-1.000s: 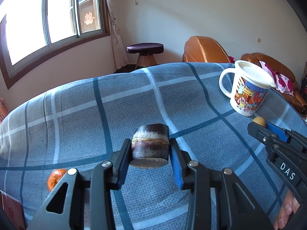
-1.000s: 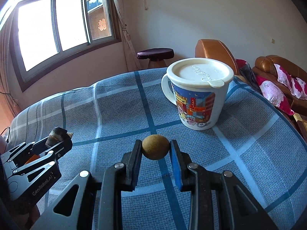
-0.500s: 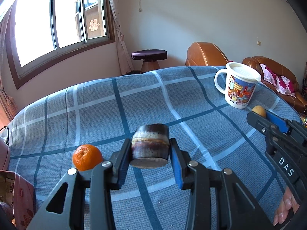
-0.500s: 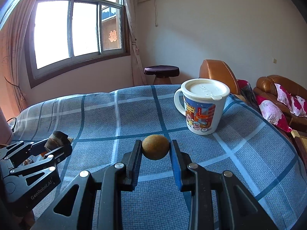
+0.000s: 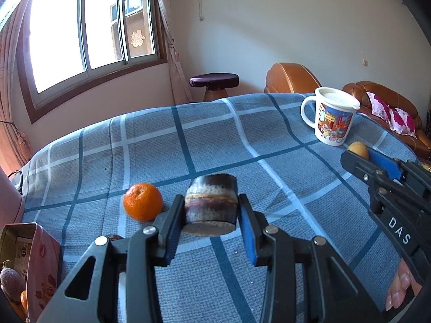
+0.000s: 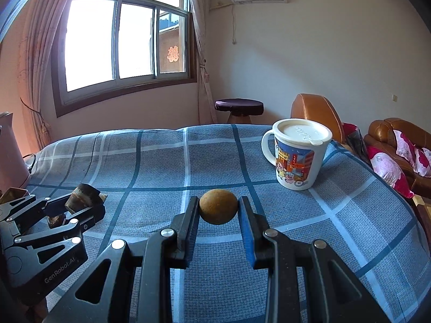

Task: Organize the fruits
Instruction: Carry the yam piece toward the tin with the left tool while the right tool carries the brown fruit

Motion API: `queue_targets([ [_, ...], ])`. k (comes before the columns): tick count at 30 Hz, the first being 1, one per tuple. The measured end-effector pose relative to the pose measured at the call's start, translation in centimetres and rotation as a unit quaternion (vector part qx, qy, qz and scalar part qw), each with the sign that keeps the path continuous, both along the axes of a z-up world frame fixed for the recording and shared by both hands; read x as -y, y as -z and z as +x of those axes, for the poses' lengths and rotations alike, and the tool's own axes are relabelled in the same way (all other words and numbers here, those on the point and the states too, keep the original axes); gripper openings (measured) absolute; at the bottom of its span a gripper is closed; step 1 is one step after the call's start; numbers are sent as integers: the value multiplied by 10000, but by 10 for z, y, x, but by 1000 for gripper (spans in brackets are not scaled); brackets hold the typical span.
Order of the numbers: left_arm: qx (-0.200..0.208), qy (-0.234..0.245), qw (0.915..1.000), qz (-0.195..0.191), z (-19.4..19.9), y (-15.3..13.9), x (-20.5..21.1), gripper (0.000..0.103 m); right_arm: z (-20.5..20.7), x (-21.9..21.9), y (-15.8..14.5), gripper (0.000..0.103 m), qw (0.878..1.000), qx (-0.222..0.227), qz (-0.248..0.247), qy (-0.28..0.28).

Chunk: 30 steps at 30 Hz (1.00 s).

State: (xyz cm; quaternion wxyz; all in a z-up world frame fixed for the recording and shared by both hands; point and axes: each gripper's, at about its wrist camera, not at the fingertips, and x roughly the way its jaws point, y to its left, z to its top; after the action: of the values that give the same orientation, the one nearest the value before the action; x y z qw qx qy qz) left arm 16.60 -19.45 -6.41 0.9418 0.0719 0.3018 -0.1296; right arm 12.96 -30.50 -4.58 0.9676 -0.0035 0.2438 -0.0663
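Observation:
My left gripper [image 5: 210, 210] is shut on a short dark sugarcane piece [image 5: 210, 204] and holds it above the blue plaid tablecloth [image 5: 215, 140]. My right gripper [image 6: 218, 211] is shut on a small round brown fruit [image 6: 218, 210], also held above the cloth. An orange mandarin [image 5: 142, 202] lies on the cloth just left of the left gripper. A red box [image 5: 35, 266] at the lower left holds fruit, among them a dark purple one [image 5: 10, 282]. Each gripper shows in the other view: the right one [image 5: 361, 153], the left one [image 6: 80, 202].
A lidded cartoon mug [image 6: 299, 156] stands at the table's far right, behind the right gripper; it also shows in the left wrist view [image 5: 331, 118]. A pink object [image 6: 10, 156] stands at the table's left edge. Beyond the table are a stool [image 6: 239, 109] and brown sofas [image 6: 396, 140].
Both grippers have pulled back and up while keeping their fruits. The mandarin and the red box have come into the left wrist view, and the mug looks farther away.

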Motion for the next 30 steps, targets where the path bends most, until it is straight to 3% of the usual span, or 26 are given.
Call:
queue_targets([
  [30, 45, -221, 9997, -98, -41, -4, -46, 40, -42, -49, -16, 31, 9972, 252, -372, -597],
])
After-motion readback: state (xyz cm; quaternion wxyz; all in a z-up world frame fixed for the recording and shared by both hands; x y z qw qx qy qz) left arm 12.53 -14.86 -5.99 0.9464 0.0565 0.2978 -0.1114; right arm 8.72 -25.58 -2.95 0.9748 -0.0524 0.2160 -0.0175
